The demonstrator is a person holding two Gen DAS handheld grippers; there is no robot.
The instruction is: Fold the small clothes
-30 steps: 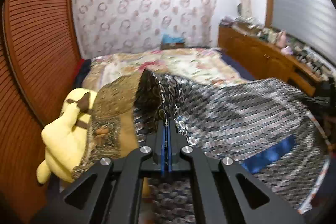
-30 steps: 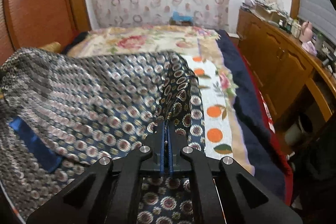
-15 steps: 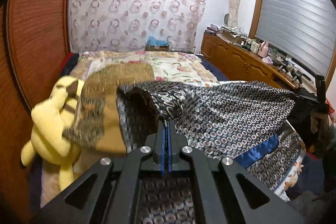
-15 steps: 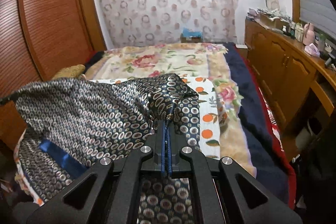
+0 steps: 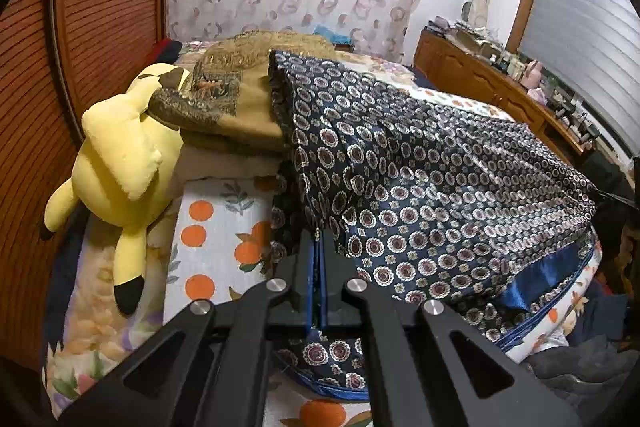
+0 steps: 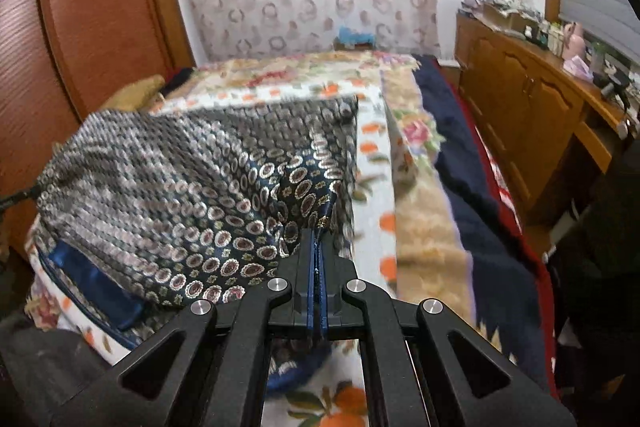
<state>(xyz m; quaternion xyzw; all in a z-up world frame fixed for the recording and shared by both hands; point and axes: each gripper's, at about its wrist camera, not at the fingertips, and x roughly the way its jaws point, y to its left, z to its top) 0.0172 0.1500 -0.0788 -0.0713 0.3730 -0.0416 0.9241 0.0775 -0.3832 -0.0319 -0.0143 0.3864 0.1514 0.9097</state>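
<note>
A navy garment with a silver and red medallion pattern (image 5: 420, 179) hangs stretched between my two grippers above the bed. It has a plain blue satin band (image 5: 540, 279) along its lower edge. My left gripper (image 5: 318, 239) is shut on one top corner of it. My right gripper (image 6: 318, 239) is shut on the other top corner, and the garment (image 6: 192, 195) spreads to the left of it, blurred by motion. The far end of the cloth drapes onto the bed.
The bed has an orange-print sheet (image 5: 216, 227) and a floral blanket (image 6: 424, 227). A yellow plush toy (image 5: 120, 163) and a brown patterned pillow (image 5: 240, 95) lie at the left. A wooden wardrobe (image 5: 80, 27) stands left, a cluttered wooden dresser (image 6: 540, 99) right.
Both grippers have come down and forward over the bed with the garment. The cloth now slopes lower and its far edge rests on the bed.
</note>
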